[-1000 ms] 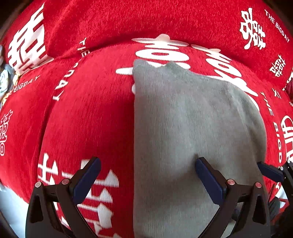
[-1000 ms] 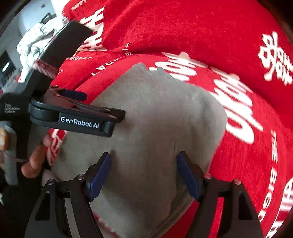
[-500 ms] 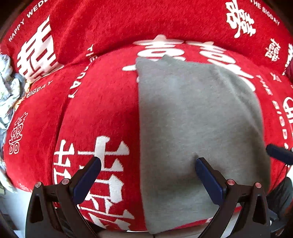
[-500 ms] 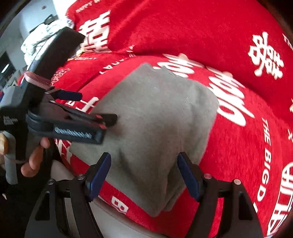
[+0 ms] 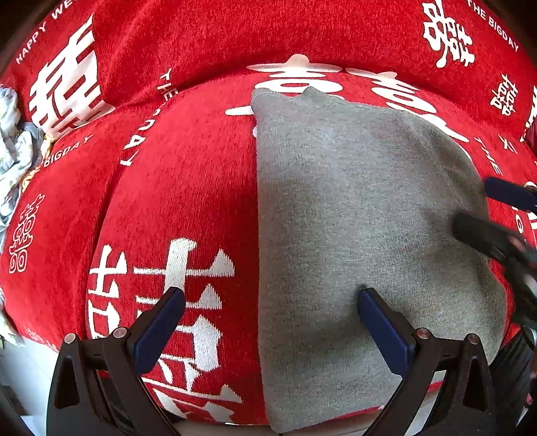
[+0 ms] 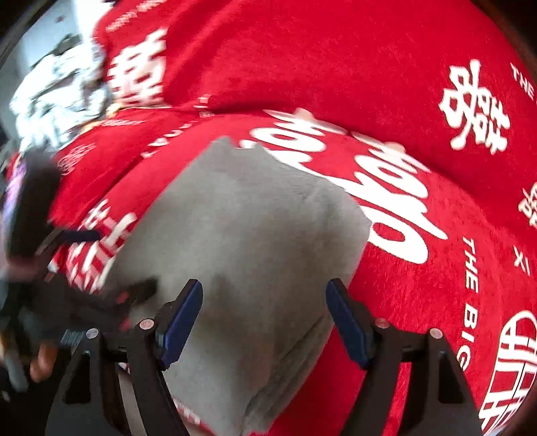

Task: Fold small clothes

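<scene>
A grey knit garment (image 5: pixel 362 214) lies folded into a tall rectangle on a red sofa seat (image 5: pixel 174 187); its near end hangs over the seat's front edge. My left gripper (image 5: pixel 268 322) hovers open over the garment's left edge, one pad above red fabric, the other above grey knit. My right gripper (image 6: pixel 265 315) stands open over the same garment (image 6: pixel 255 234) near its front right part, with nothing pinched. The right gripper (image 5: pixel 493 218) also shows at the right rim of the left wrist view. The left gripper (image 6: pixel 80 265), blurred, shows at the left of the right wrist view.
The red cover carries white characters and lettering, and a back cushion (image 5: pixel 268 30) rises behind the seat. Crumpled pale clothes (image 5: pixel 13 144) lie at the far left end of the sofa. A person's fingers (image 6: pixel 43 362) hold the left gripper's handle.
Both grippers pulled back from the garment and stayed open; more of the seat's front edge and the garment's hanging end came into view. The right wrist view then shifted and blurred.
</scene>
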Demonstrator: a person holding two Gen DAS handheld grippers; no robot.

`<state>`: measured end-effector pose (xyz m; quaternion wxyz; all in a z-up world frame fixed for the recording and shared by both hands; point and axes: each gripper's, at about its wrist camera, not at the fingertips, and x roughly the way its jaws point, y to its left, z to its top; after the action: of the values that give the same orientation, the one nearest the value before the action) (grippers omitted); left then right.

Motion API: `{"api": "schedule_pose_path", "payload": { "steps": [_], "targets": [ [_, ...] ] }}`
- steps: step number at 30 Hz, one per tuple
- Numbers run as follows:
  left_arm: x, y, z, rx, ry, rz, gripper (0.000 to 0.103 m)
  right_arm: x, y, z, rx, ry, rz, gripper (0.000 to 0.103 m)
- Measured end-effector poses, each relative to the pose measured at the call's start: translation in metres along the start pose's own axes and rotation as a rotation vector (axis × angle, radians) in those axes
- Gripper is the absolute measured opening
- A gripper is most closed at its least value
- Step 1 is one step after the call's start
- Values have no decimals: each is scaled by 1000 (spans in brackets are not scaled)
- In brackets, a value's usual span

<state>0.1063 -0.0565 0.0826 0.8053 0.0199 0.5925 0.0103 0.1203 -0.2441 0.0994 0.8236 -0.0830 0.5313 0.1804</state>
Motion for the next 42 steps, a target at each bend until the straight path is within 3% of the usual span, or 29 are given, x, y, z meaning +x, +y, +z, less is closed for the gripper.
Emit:
{"api": "schedule_pose_path", "payload": {
  "steps": [7,10,17,21,25,27,30,32,35,39,42],
  "targets": [
    [2,0,1,-5,7,-5,103,41,17,14,-63,75,-91,84],
    [2,2,1,-11,10,-15,103,36,15,16,-55,94,-102,84],
    [4,0,0,14,4,-8,103,0,24,-2,-86,0,-138,84],
    [-1,-9,-1,71,-34,36,103,10,4,-12,-2,61,-172,84],
    [-1,-2,-3,49,-53,-11,103,0,-3,-22,11,43,-176,84],
    [-6,3,-4,40,-60,-73,103,-10,-2,-27,-5,23,-204,84],
    [-18,16,12,-22,-80,-124,103,-24,-7,-33,18,-1,-203,84],
    [-20,26,30,-72,-104,-89,103,-29,-8,-35,29,-5,-195,84],
    [-1,27,53,-69,-56,49,103,-30,1,-34,6,-14,-184,84],
    [18,11,59,6,-38,82,103,-21,19,-37,-29,4,-174,84],
    [12,0,59,49,-55,133,103,-2,30,-44,-61,77,-183,84]
  ]
}}
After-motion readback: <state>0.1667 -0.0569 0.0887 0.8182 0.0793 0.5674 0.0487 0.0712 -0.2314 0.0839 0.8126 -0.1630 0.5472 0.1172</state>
